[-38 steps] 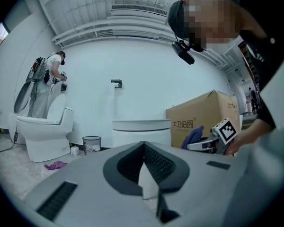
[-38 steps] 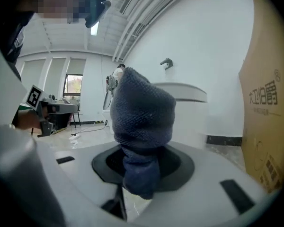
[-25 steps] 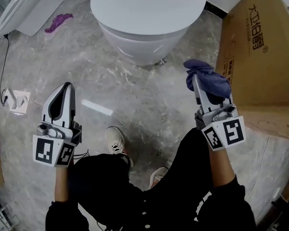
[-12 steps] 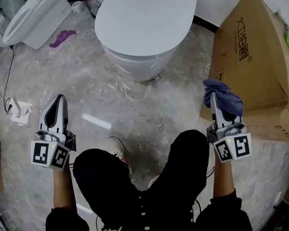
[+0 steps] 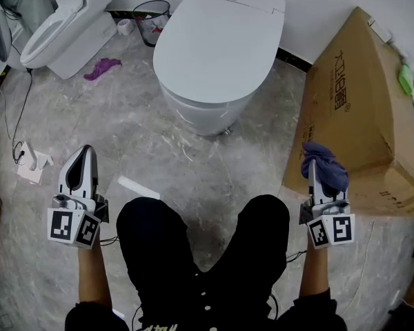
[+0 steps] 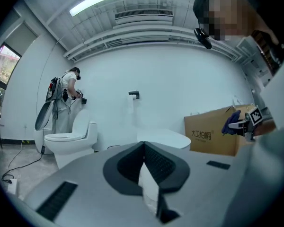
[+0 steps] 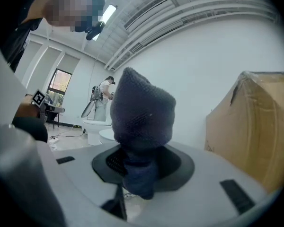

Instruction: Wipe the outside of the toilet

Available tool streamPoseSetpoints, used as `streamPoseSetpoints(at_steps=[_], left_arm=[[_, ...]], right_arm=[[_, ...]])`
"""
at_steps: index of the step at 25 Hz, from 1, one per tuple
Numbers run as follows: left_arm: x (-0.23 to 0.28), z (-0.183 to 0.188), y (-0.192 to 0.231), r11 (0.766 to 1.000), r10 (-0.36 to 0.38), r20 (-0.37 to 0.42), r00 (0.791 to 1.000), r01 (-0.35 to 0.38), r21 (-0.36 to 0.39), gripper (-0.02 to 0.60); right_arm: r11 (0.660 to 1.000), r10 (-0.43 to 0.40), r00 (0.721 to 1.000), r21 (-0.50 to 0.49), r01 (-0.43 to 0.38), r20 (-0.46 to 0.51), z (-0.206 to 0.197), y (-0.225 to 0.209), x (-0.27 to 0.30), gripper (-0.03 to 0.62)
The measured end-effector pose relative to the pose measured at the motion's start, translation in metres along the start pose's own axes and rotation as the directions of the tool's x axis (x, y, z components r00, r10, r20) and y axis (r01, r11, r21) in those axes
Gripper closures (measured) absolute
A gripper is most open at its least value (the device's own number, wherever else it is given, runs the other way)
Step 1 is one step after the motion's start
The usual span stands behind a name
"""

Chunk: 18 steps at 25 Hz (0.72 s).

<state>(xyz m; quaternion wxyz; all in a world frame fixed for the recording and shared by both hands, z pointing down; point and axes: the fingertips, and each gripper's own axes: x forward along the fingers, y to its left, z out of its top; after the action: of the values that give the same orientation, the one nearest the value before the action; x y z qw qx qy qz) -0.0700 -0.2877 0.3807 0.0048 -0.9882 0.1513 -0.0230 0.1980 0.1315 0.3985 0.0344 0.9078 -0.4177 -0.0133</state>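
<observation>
A white toilet (image 5: 217,54) with its lid down stands ahead of me on the grey marble floor. My right gripper (image 5: 318,171) is shut on a dark blue cloth (image 5: 324,164), which bunches above its jaws (image 7: 142,122); it hangs low at the right, well short of the toilet and beside a cardboard box. My left gripper (image 5: 81,169) is shut with nothing in it, held low at the left, apart from the toilet. The left gripper view shows the toilet (image 6: 165,138) beyond the closed jaws.
A large cardboard box (image 5: 359,109) stands at the right, close to the right gripper. A second white toilet (image 5: 65,26), a purple rag (image 5: 102,67) and a black waste bin (image 5: 152,16) are at the back left. A cable and a white plug block (image 5: 33,163) lie at the left. Another person (image 6: 66,98) stands by the far wall.
Both grippers have drawn back and down, away from the toilet, and the view has pulled back so the whole toilet shows. The cloth stays in the right gripper.
</observation>
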Motion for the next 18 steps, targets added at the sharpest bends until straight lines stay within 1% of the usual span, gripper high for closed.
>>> streamPoseSetpoints(at_steps=[6,12,14,16,18], left_arm=[[-0.015,0.010,0.003,0.999,0.037,0.014,0.999,-0.037,0.021,0.571],[-0.008,0.014,0.013,0.998,0.056,0.002,0.998,-0.056,0.023,0.571],[-0.002,0.017,0.016,0.999,0.044,0.006,0.999,-0.044,0.022,0.571],[0.005,0.024,0.020,0.999,0.020,0.025,0.999,-0.020,0.025,0.571],[0.014,0.033,0.023,0.999,-0.002,0.025,1.000,0.001,0.033,0.571]], right_arm=[[0.999,-0.038,0.999,-0.030,0.038,0.005,0.012,-0.010,-0.017,0.470],[0.997,-0.028,1.000,-0.077,0.028,0.004,0.022,-0.008,-0.006,0.470],[0.996,-0.027,1.000,-0.091,0.027,0.002,0.023,-0.006,0.004,0.470],[0.994,-0.037,0.999,-0.106,0.036,0.000,0.025,-0.004,0.015,0.470],[0.993,-0.044,0.999,-0.111,0.043,-0.004,0.030,-0.001,0.023,0.470]])
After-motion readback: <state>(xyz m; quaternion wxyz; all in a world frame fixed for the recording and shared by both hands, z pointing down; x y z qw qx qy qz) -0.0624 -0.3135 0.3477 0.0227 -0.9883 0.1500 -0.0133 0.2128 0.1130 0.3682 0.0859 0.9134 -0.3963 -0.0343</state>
